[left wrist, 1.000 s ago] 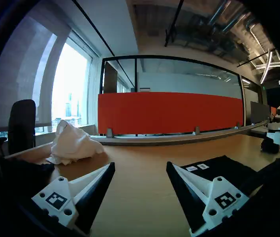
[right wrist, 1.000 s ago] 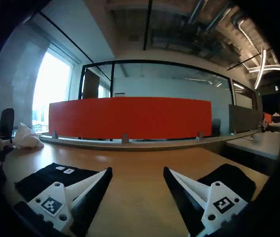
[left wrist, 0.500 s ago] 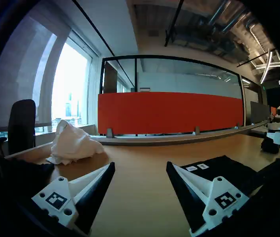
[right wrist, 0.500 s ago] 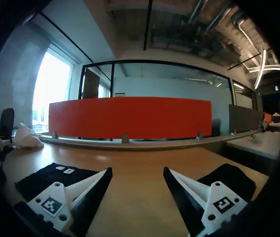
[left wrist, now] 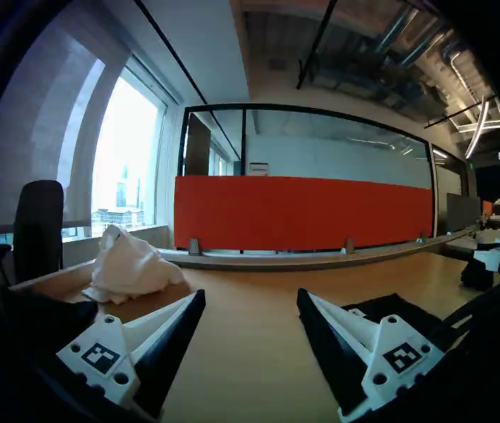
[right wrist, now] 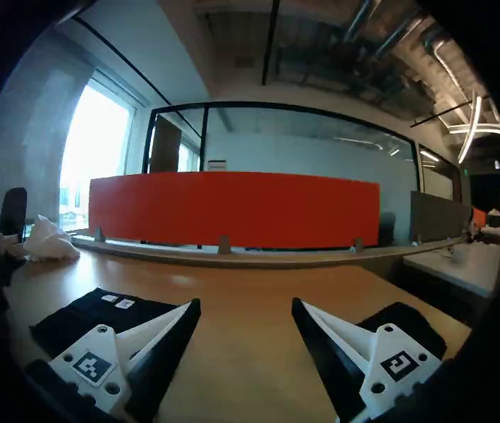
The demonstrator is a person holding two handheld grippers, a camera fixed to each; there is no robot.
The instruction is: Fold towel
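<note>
Both views are being tilted a little upward against the frames of a second ago: the desk point(left wrist: 250, 352) edge and the orange divider point(left wrist: 299, 213) are being seen slightly lower, and more ceiling is being taken in. Nothing on the desk is being shifted.

The left gripper point(left wrist: 250, 292) is being held low over the wooden desk, its tongs being kept spread wide above bare wood. The right gripper point(right wrist: 245, 302) is being held the same way, tongs likewise spread and pinching nothing.

The white towel point(left wrist: 131, 266) is being left crumpled in a heap near the far left corner of the desk, by the window and beside a dark office chair point(left wrist: 38, 225); in the right gripper view it point(right wrist: 46, 242) is being seen well off at the left edge. A black folded cloth point(left wrist: 391, 310) with white labels is lying flat just behind the left gripper's right finger, and again point(right wrist: 98, 310) behind the right gripper's left finger. A second black cloth point(right wrist: 408, 321) is lying near the desk's right edge.
</note>
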